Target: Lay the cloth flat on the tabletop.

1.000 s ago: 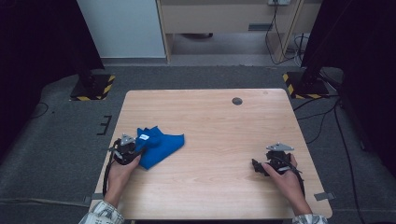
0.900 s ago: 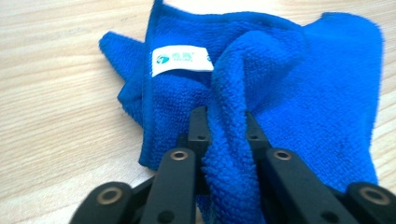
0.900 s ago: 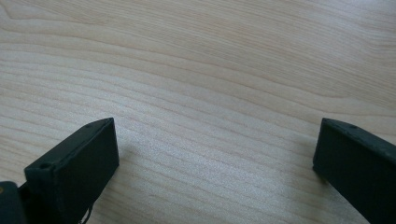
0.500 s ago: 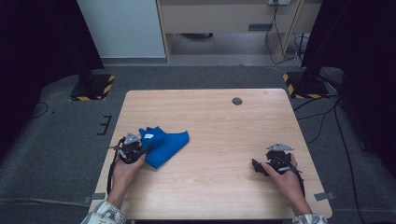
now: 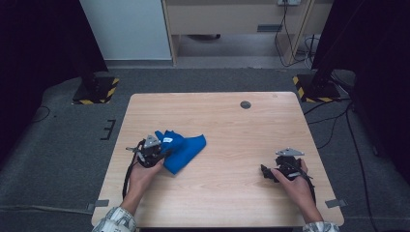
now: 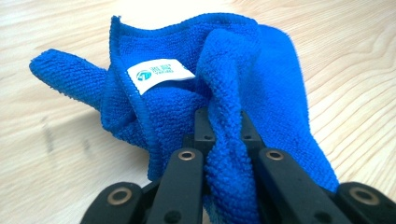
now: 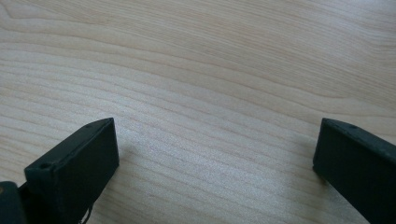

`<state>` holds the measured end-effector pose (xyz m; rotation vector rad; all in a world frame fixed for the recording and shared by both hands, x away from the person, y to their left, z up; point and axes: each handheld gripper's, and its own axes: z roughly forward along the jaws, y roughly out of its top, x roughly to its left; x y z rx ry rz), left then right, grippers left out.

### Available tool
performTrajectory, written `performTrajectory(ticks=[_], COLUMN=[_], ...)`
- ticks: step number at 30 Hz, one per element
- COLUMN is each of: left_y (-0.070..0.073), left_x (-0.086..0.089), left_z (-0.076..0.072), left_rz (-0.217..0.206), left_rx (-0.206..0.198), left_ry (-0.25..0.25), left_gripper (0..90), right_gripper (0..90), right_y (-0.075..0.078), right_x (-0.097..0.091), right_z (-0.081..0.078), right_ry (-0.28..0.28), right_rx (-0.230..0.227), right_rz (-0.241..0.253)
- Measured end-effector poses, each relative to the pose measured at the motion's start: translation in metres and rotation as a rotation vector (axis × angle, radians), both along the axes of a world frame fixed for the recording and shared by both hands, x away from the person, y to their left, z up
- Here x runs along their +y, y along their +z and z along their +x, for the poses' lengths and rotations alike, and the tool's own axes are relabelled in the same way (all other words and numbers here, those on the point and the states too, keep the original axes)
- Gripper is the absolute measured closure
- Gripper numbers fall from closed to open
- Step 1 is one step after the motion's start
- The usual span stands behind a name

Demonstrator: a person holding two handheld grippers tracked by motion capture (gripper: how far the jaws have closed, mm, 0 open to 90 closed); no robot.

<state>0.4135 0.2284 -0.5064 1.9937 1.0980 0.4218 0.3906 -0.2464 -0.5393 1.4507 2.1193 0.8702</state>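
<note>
We have our left tongs (image 6: 223, 140) clamped on a fold of the blue cloth (image 5: 186, 149), which has slid a little toward the bench (image 5: 232, 121) middle, probably dragged for spreading. Our right tongs (image 5: 267, 173) rest open, well apart.

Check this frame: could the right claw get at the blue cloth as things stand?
Probably yes. The right claw sits open over bare table, nothing standing between it and the blue cloth. But the left claw is shut on a fold.
</note>
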Motion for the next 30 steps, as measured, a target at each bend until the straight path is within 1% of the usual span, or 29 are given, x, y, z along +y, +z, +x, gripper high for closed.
performTrajectory(ticks=[1, 5, 7, 12, 13, 15, 17, 18, 19, 21, 26, 30], left_y=[0.001, 0.001, 0.001, 0.001, 0.001, 0.001, 0.001, 0.001, 0.001, 0.001, 0.002, 0.001], left_x=[-0.005, -0.017, -0.022, -0.036, -0.036, -0.045, -0.050, -0.050, -0.056, -0.062, -0.075, -0.085], left_z=[0.001, 0.002, 0.002, 0.003, 0.003, 0.003, 0.003, 0.003, 0.003, 0.003, 0.001, 0.001], left_rz=[0.005, 0.012, 0.005, 0.011, 0.011, 0.010, 0.011, 0.011, 0.005, 0.007, 0.002, 0.005], left_rx=[0.001, 0.006, 0.009, 0.007, 0.007, 0.010, 0.009, 0.009, 0.010, 0.007, 0.001, -0.001], left_ry=[-0.014, -0.041, -0.050, -0.085, -0.085, -0.103, -0.116, -0.116, -0.125, -0.139, -0.162, -0.183], left_gripper=[83.7, 83.8, 83.8, 83.8, 83.8, 83.8, 83.8, 83.8, 83.8, 83.8, 83.8, 83.8], right_gripper=[0.5, 0.5, 0.5, 0.5, 0.5, 0.5, 0.5, 0.5, 0.5, 0.7, 4.7, 7.2], right_y=[0.000, 0.000, 0.000, 0.000, 0.000, 0.000, 0.000, 0.000, 0.000, 0.000, 0.003, 0.006], right_x=[0.000, 0.000, 0.000, 0.000, 0.000, 0.000, 0.000, 0.000, 0.000, 0.000, -0.001, -0.002], right_z=[0.000, 0.000, 0.000, 0.000, 0.000, 0.000, 0.000, 0.000, 0.000, 0.000, 0.002, 0.003], right_ry=[0.001, 0.001, 0.000, -0.001, -0.001, -0.001, -0.001, -0.002, -0.001, -0.001, 0.010, 0.013], right_rx=[0.001, 0.002, 0.001, 0.002, 0.002, 0.002, 0.003, 0.004, 0.005, 0.006, 0.019, 0.005], right_rz=[0.001, 0.001, 0.000, 0.000, 0.000, 0.000, 0.000, 0.001, 0.001, 0.000, -0.006, -0.012])
